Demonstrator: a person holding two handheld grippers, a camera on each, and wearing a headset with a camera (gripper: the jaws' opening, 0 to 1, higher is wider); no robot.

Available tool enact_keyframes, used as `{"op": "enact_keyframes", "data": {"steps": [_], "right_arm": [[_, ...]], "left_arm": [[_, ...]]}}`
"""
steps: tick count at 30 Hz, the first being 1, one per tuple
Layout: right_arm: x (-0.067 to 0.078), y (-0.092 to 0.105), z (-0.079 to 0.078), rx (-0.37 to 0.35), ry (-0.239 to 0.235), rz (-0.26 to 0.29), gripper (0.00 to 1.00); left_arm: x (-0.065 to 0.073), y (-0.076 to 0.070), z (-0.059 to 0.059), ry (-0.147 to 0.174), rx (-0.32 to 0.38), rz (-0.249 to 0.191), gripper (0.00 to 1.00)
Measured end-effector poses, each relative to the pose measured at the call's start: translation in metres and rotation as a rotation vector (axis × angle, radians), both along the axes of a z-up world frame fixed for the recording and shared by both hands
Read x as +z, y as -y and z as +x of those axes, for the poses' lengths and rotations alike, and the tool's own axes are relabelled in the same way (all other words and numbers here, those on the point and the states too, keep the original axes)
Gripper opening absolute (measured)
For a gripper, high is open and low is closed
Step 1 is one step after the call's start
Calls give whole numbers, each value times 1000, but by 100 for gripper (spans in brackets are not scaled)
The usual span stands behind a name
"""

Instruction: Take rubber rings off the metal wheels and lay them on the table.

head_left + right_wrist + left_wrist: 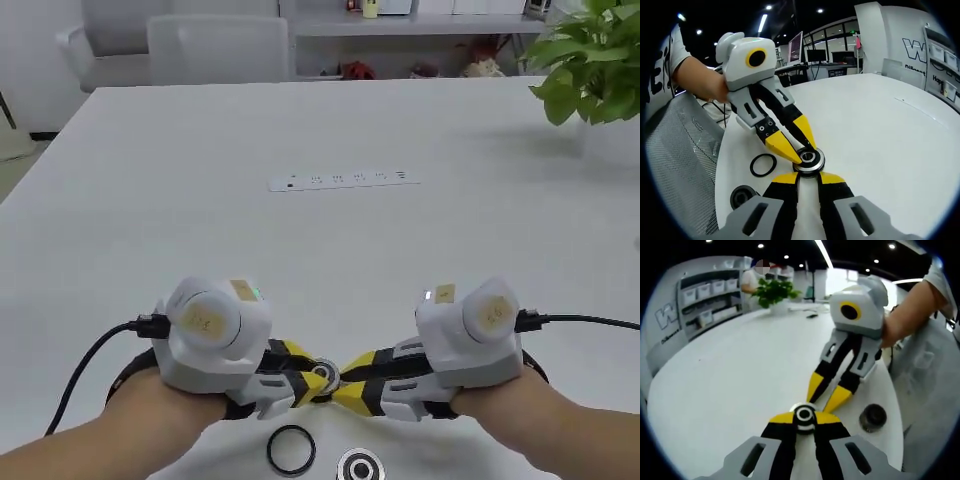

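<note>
Left gripper (805, 419): jaws clamped on a metal wheel (804, 413), one yellow tip on each side.
Right gripper (810, 178): jaws slightly apart, tips at the same wheel's rim; whether they grip cannot be told.
Wheel's place: between both grippers, over the near part of the tabletop (330, 250).
Rubber ring (291, 449): loose, flat on the tabletop, nearer the person.
Second wheel (361, 467): just beside that ring.
Further out: power strip (343, 180), plant (590, 60).
</note>
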State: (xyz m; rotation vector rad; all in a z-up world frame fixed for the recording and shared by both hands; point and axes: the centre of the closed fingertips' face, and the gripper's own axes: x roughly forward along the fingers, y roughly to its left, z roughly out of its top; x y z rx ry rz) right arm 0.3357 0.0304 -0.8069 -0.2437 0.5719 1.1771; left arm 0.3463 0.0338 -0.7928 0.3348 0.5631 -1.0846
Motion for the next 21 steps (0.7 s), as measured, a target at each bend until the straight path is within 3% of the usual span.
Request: {"op": "enact_keyframes", "data": {"steps": [4,8,21], "right_arm": [[-1,-4,1,-10,2,4,23],[-2,-8,4,-22,8,6,27],[-1,-13,7,-27,28,7,25]], "left_arm": [[0,0,0,1,-3,2,14],[0,0,0,1,-2,1,13],[0,1,-1,-1,6,-3,13]]}}
